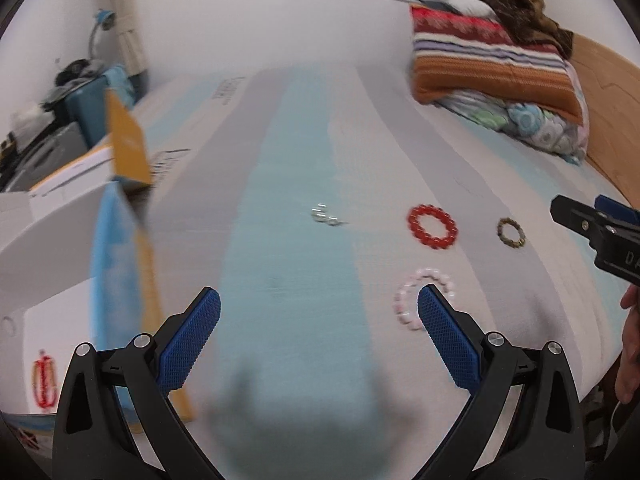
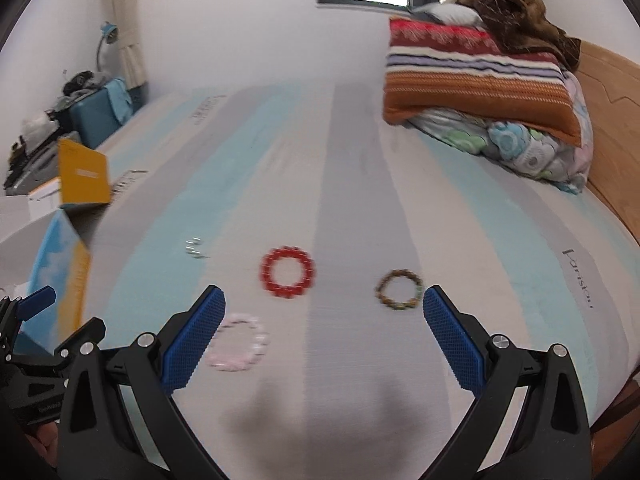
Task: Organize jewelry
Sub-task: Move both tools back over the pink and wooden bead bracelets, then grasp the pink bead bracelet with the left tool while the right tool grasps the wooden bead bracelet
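Three bead bracelets lie on the striped bed: a red one (image 1: 432, 226) (image 2: 287, 272), a brown-green one (image 1: 511, 233) (image 2: 399, 289) and a pale pink one (image 1: 412, 300) (image 2: 238, 342). A small silver piece (image 1: 325, 215) (image 2: 194, 247) lies to their left. My left gripper (image 1: 319, 304) is open and empty above the bed, its right finger beside the pink bracelet. My right gripper (image 2: 324, 300) is open and empty, hovering near the red and brown bracelets. An open blue and yellow box (image 1: 120, 240) (image 2: 66, 268) stands at the left.
A stack of folded blankets and pillows (image 2: 480, 92) sits at the far right by the wooden headboard (image 2: 612, 120). A cluttered desk with a lamp (image 2: 72, 92) is at the far left. White cartons (image 1: 48, 208) sit beside the box.
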Available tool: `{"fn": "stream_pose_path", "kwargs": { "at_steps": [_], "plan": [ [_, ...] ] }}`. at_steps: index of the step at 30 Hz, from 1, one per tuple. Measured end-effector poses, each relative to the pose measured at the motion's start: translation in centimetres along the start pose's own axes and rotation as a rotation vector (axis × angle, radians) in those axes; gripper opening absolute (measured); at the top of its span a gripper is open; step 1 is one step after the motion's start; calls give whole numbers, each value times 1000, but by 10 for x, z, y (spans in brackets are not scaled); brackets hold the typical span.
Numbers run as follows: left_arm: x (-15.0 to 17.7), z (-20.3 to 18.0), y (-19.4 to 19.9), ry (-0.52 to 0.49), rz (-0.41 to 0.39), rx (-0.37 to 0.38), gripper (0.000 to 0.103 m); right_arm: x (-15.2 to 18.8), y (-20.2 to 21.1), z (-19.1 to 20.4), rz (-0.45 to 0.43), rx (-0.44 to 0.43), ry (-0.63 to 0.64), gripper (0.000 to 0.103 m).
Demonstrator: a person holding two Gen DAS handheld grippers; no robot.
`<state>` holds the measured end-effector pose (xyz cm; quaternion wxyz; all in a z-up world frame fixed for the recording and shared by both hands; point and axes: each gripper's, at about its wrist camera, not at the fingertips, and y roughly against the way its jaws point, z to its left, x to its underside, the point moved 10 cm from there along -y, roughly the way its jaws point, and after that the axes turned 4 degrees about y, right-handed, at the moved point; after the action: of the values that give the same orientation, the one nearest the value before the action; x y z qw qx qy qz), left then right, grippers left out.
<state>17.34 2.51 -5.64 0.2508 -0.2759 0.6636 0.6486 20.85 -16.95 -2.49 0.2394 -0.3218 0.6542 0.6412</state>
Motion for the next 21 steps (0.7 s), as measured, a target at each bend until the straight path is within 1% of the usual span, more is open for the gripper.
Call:
{"fn": "stream_pose_path", "kwargs": {
  "at_steps": [7, 12, 16, 17, 19, 21],
  "plan": [
    [14, -55, -60, -66, 64, 58, 97, 17, -56, -45, 82, 37, -34, 95],
    [25, -73, -97, -74, 111, 89, 97, 33, -96, -64, 143, 46, -44, 95],
    [30, -82, -120, -88, 130, 109, 97, 38, -126, -74, 176, 47, -57, 95],
    [32, -83, -124, -90, 135, 112, 97, 38, -132, -75, 182, 48, -58, 92],
    [33, -84, -129, -86, 136, 125, 98, 41, -146, -77, 199, 43, -60, 90],
    [33, -86, -132, -88, 130, 129, 98, 43, -157, -79, 212, 41, -64, 84]
  ]
}}
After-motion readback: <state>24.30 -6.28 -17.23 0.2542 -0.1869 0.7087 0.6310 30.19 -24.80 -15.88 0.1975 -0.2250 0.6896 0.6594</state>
